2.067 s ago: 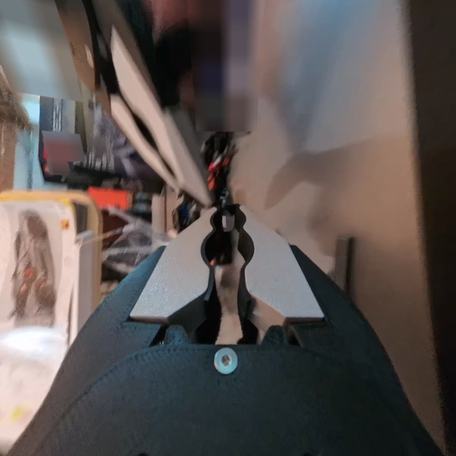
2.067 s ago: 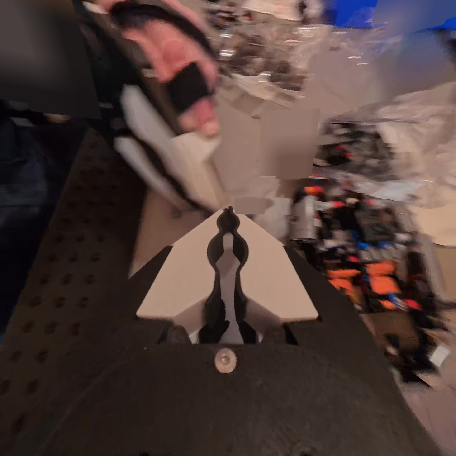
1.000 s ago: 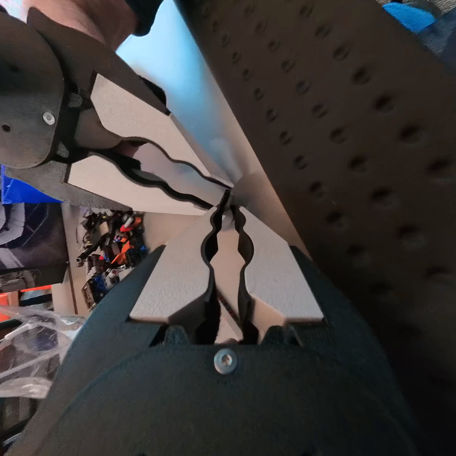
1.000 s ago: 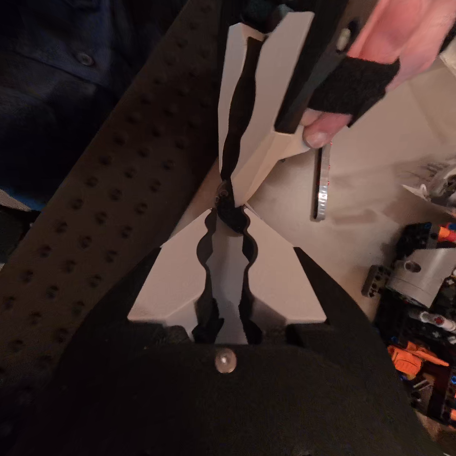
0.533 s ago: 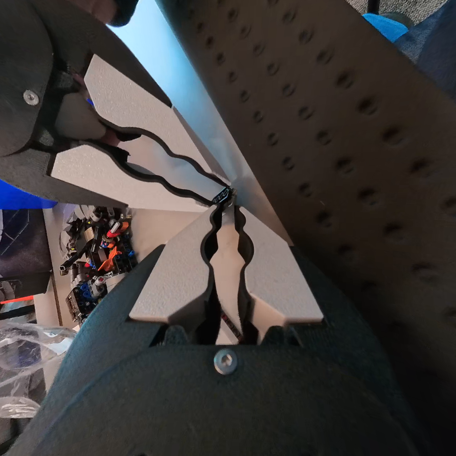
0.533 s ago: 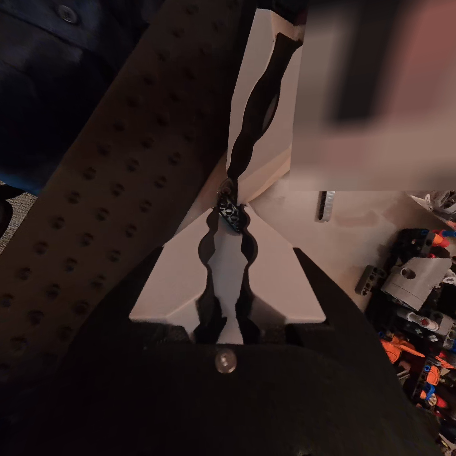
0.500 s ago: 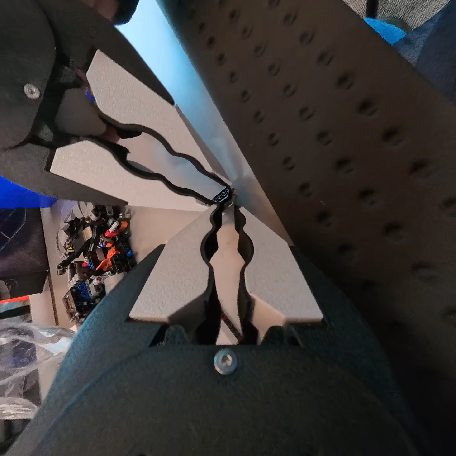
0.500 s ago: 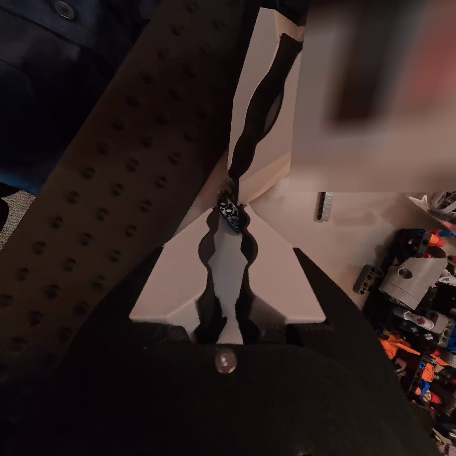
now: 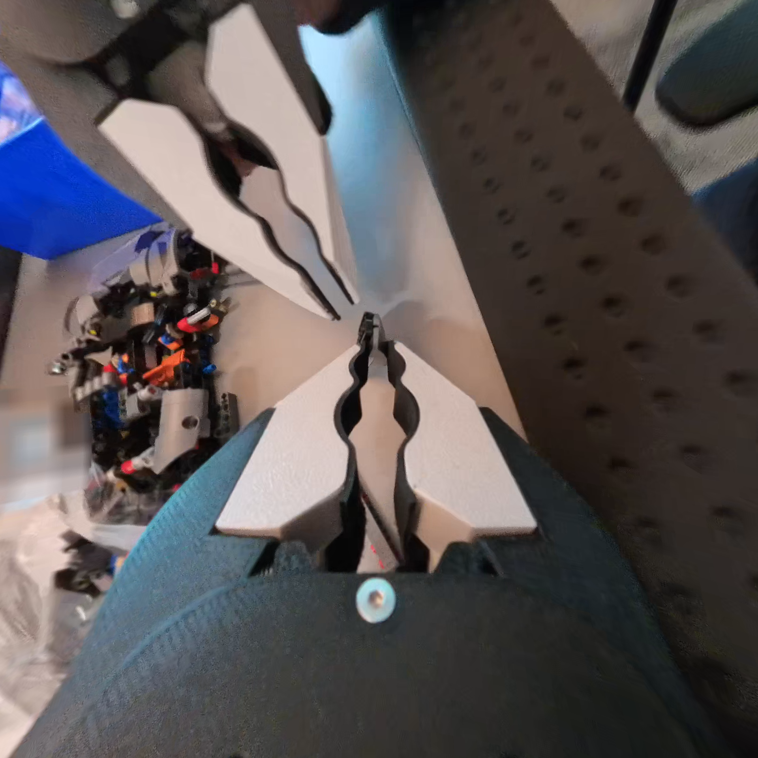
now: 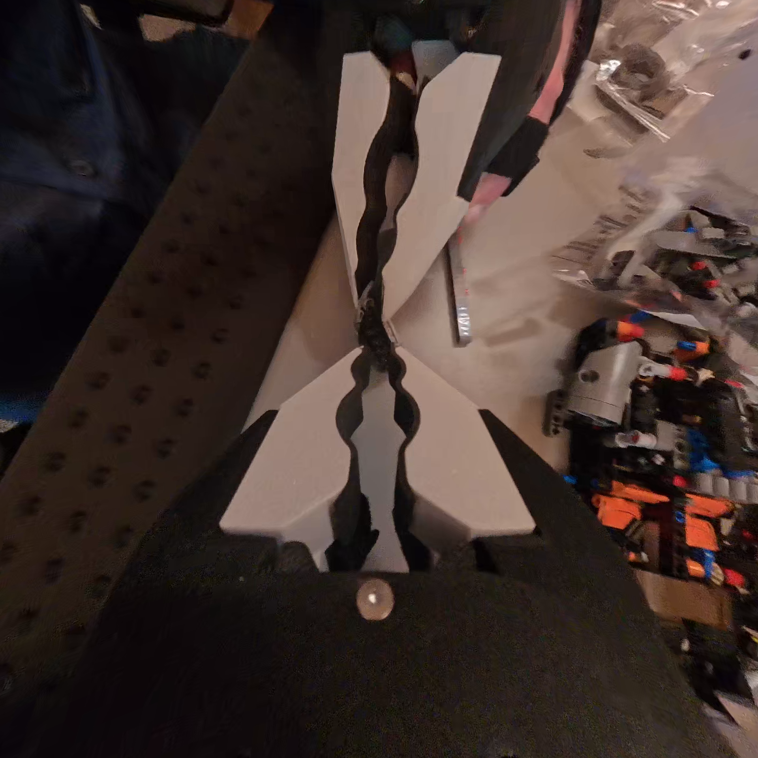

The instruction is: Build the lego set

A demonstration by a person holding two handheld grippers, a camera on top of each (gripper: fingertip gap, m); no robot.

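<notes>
Holding the piece: the left gripper (image 9: 371, 343), jaws closed on a small black lego piece (image 9: 369, 325) that sticks out past its tips, in the air above the table (image 9: 266, 352).
Piece: black and blurred in both views. In the right wrist view the piece (image 10: 372, 328) lies in line between the tips of the two grippers.
Right gripper: the right gripper (image 9: 344, 310) comes in from the upper left in the left wrist view. Its jaws stand at a narrow gap with nothing between them, just beside the piece and apart from it. In its own view the right gripper (image 10: 377, 357) overlaps the piece's near end, and contact cannot be told there.
Left gripper, far view: the left gripper (image 10: 371, 296) points down toward the camera, with a hand (image 10: 549, 94) under a black strap on its handle.
Beam: a grey beam (image 10: 461, 295) lies flat on the table (image 10: 512, 361), near the tips.
Model: a part-built model (image 10: 656, 451) in black, grey and orange sits to the right on the table. The model (image 9: 143, 389) shows at the left in the other view.
Board: a dark perforated board (image 10: 143, 328) borders the table.
Bags: clear plastic bags (image 10: 640, 74) lie beyond the model.
Box: a blue box (image 9: 53, 197) stands behind.
</notes>
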